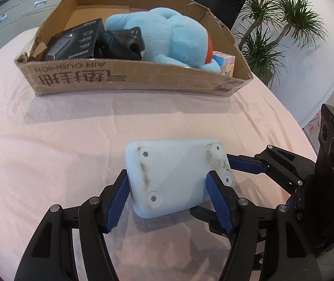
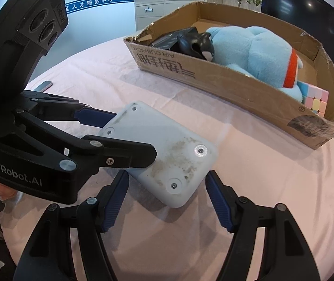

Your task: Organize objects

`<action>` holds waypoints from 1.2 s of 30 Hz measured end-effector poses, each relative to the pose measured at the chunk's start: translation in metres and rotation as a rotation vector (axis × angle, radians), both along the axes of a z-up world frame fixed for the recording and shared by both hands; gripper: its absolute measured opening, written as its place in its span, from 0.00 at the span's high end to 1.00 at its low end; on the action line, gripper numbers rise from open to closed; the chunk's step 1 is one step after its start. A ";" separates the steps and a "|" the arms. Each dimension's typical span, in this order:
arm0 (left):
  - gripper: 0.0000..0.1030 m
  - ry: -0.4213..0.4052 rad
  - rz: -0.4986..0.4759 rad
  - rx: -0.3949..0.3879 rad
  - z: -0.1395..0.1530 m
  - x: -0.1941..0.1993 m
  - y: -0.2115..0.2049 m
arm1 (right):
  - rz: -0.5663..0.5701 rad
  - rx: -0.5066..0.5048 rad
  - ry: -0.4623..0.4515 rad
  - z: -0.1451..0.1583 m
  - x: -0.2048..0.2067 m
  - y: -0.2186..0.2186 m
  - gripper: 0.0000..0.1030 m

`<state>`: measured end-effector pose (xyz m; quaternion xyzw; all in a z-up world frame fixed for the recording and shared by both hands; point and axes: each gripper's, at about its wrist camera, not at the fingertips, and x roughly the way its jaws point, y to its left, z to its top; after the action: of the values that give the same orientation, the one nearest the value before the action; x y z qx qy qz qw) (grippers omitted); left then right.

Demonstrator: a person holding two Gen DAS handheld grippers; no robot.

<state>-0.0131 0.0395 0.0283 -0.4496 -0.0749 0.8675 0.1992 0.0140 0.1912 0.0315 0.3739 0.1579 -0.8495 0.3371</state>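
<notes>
The rounded white plastic case (image 1: 178,175) looks matt and smooth, with grimy brown smears and small metal screws in its corners. The left tongs (image 1: 169,195) and right tongs (image 2: 167,201) are matt black plastic with ribbed blue rubbery pads (image 2: 116,202) and shiny metal pivot pins. A pale pink cloth (image 1: 49,152), softly wrinkled, covers the surface. The brown cardboard box (image 1: 129,79) is rough and torn along its rim, with glossy tape at one corner. Inside lie a fuzzy light-blue plush toy (image 1: 167,37), a glossy black plastic figure (image 2: 196,43) and a pastel plastic puzzle cube (image 2: 315,101).
</notes>
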 end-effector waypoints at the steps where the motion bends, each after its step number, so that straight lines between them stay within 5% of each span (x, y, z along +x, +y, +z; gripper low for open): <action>1: 0.37 0.003 -0.001 0.000 0.002 0.000 0.000 | -0.001 -0.002 0.004 0.001 0.000 0.000 0.36; 17: 0.37 0.046 -0.040 -0.030 0.030 -0.024 0.013 | -0.038 -0.020 0.069 0.030 -0.011 0.012 0.38; 22: 0.43 0.055 -0.116 0.022 0.035 -0.024 0.026 | -0.049 -0.032 0.080 0.040 -0.021 0.015 0.43; 28: 0.43 0.040 -0.130 -0.027 0.022 -0.027 0.031 | -0.013 -0.008 0.064 0.028 -0.020 0.009 0.51; 36: 0.40 -0.001 -0.066 0.018 -0.002 -0.017 -0.017 | 0.047 -0.067 -0.035 0.014 -0.034 0.033 0.46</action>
<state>-0.0300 0.0229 0.0259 -0.4506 -0.0677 0.8594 0.2319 -0.0204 0.2246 0.0450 0.3733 0.1321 -0.8396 0.3719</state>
